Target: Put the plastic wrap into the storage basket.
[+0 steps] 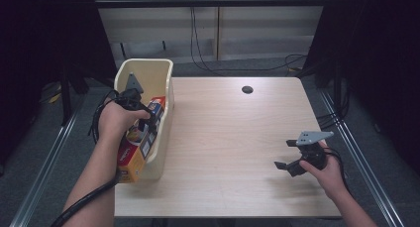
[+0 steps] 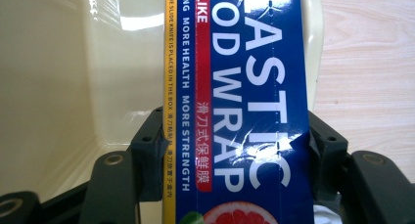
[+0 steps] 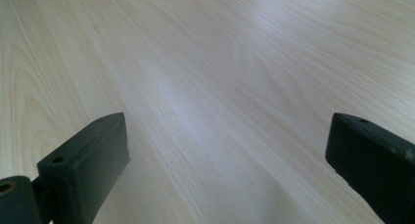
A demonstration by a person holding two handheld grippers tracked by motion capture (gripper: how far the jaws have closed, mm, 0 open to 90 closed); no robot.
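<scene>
**Plastic wrap box gripped inside the cream bin**

The plastic wrap box is a long carton with a blue face, white lettering, a red band and a yellow edge strip (a grapefruit slice is printed near its lower end). In the high view the box lies lengthwise in the cream plastic bin, its near end sticking out over the bin's near edge toward the person, its far end resting down inside.

The left gripper has its fingers clenched on the box, one pressing the yellow edge and the other the opposite blue side, where the cardboard creases slightly. From above, the left gripper sits over the middle of the box, within the bin's walls, with the person's left hand wrapped around it and a black cable trailing back along the forearm.

The bin stands at the left edge of the pale wooden surface, its long side running away from the person. A small dark round hole marks the surface near its far edge.

Well apart, toward the near right corner, the right gripper hovers low over bare wood in the person's right hand. Its fingers are released, spread wide with nothing between them.
</scene>
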